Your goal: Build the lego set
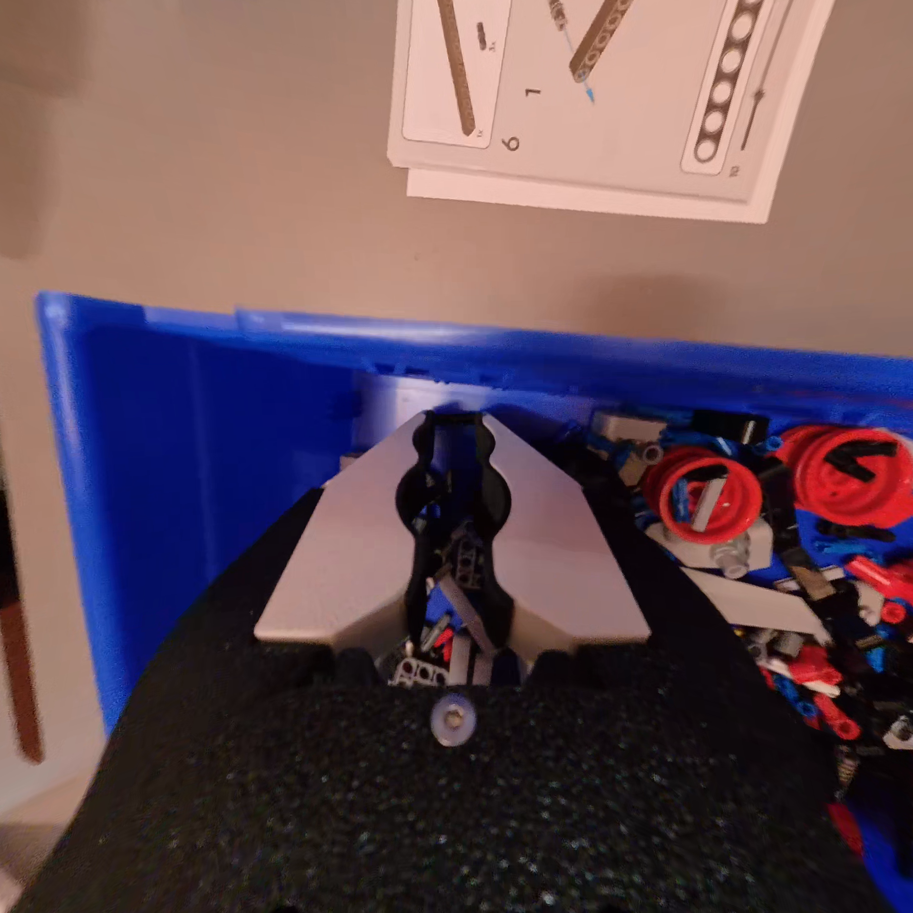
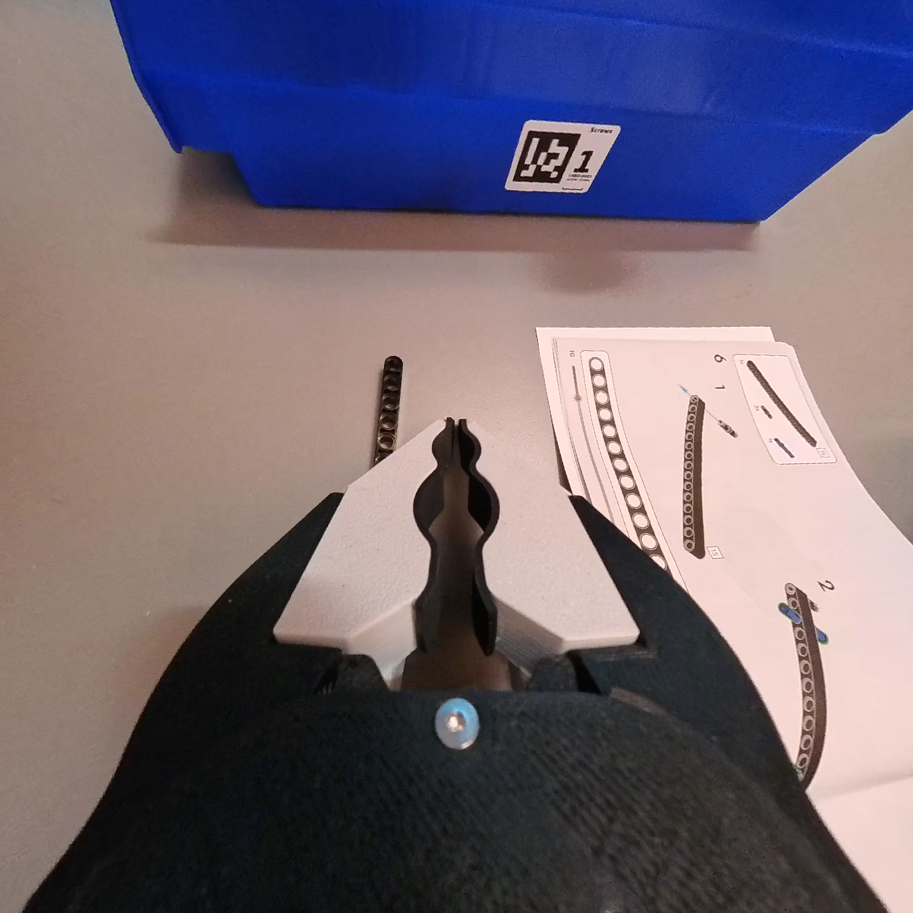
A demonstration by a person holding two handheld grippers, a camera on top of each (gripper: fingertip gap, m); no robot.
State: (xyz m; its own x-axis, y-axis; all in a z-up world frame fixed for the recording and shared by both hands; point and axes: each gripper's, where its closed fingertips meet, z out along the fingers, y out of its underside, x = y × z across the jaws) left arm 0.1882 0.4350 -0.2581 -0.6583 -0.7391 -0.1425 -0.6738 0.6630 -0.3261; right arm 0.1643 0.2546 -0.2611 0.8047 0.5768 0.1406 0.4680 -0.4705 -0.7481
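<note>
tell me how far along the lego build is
Barely started. Done: one long black beam lies on the table beside the instruction sheets, with nothing attached to it. In hand: the left gripper, slightly open, is down in the blue bin over the loose parts, apparently picking; the right gripper is shut and empty near the beam. Left: essentially all the assembly.

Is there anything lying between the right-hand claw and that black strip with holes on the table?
Nothing visible. The right gripper, its tips shut, hovers beside the black beam, which lies just left of the tips on bare table. The instruction sheets lie off to the right, the blue bin beyond.
</note>
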